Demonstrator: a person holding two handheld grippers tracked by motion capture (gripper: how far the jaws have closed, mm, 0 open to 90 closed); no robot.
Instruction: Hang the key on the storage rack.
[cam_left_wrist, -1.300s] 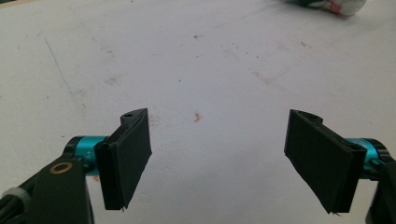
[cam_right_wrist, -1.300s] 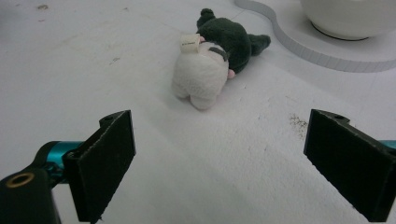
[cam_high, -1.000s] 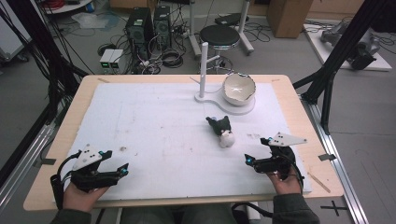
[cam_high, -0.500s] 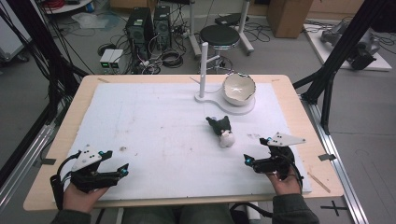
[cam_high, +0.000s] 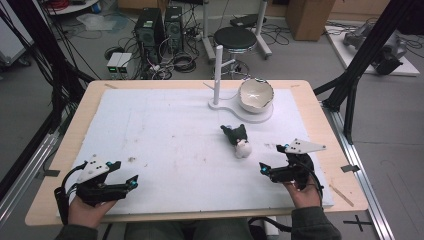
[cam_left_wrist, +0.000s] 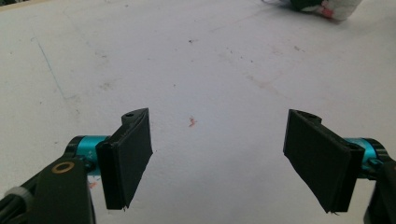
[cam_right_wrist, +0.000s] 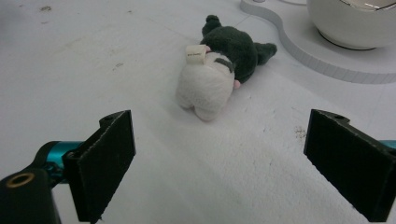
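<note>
Left gripper view crops the plush toy (cam_left_wrist: 322, 6) at its top edge — both grippers' fingers spread, empty.

Wooden table (cam_high: 320, 107), white mat (cam_high: 165, 135); on mat: plush toy (cam_high: 238, 140), bowl stand (cam_high: 245, 114), faint stains, maybe scuffs.

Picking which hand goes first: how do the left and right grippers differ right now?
The right gripper sits near the plush toy, which lies ahead between its jaws; the left gripper is far from the toy, facing bare white mat. Both are open, empty and low over the table.
</note>
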